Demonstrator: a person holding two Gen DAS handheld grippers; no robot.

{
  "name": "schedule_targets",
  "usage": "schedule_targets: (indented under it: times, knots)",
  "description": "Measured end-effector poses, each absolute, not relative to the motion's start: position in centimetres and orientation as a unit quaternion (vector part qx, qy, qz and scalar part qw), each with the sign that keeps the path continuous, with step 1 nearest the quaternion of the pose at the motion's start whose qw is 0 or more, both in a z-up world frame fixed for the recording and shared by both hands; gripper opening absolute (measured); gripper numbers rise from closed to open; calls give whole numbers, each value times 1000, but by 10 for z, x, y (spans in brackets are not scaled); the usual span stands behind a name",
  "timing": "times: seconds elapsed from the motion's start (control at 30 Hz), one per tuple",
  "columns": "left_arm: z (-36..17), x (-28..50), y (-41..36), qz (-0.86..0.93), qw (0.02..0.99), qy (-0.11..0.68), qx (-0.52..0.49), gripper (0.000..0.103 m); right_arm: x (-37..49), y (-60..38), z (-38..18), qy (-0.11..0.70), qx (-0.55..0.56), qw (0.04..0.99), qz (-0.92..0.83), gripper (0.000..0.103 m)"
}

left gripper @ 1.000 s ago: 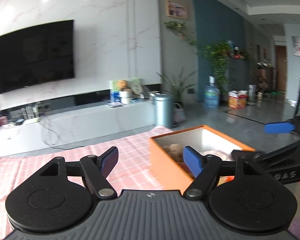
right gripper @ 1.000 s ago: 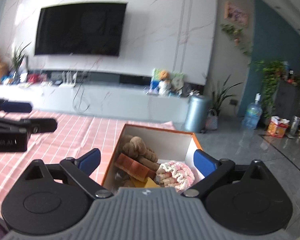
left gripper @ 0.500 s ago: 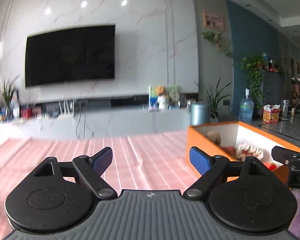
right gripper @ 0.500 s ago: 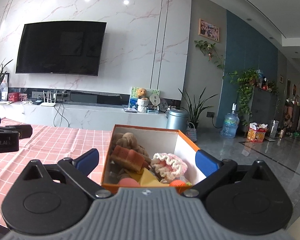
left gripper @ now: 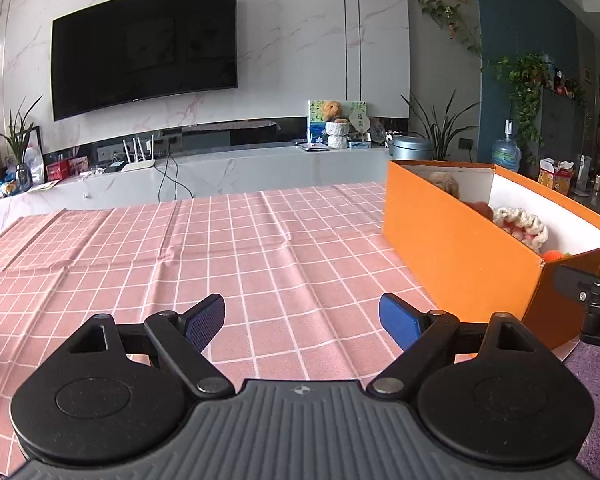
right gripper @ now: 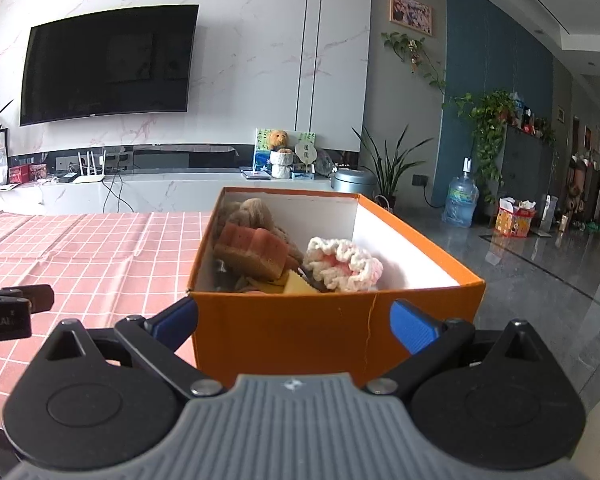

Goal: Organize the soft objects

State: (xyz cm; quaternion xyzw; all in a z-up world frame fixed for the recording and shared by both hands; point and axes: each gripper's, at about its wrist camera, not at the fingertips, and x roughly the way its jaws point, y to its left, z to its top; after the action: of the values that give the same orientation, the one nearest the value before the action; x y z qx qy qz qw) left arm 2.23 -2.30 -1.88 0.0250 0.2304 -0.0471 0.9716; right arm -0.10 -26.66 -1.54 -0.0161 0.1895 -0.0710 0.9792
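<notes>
On the checked cloth (left gripper: 260, 248) sits an orange box (right gripper: 332, 328), at the table's right end, close to the near edge. Its lid is off, and soft items are piled inside: a brown plush (right gripper: 256, 210) at the back, a brown sponge block (right gripper: 256, 250) leaning on it, a pink-and-white crochet piece (right gripper: 342, 264) to the right, a yellow piece (right gripper: 296, 284) low at the front. An orange knitted item (left gripper: 554, 255) shows near the front corner in the left view.

Right gripper (right gripper: 296, 324): jaws spread wide, level with the box's near wall and close against it, one fingertip at its left corner, the other in front of its right half. Nothing is held. Whether the pads touch the card cannot be told.

Left gripper (left gripper: 302, 318): jaws have just been opening and now stand wide, with only bare cloth between them. It is beside the box, not over it.

Judgement: no soft item lies loose on the visible cloth, so collection looks largely complete. The low stance of both tools suggests either parking or a move to shift the box. A wide, thin card wall offers poor purchase for one gripper.
</notes>
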Motion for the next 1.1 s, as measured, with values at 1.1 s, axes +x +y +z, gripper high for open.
schedule_targets:
  times: [1.1]
  knots:
    - [-11, 15, -24, -44, 971, 235, 24, 102, -6, -266, -12, 179, -21, 981, -68, 100]
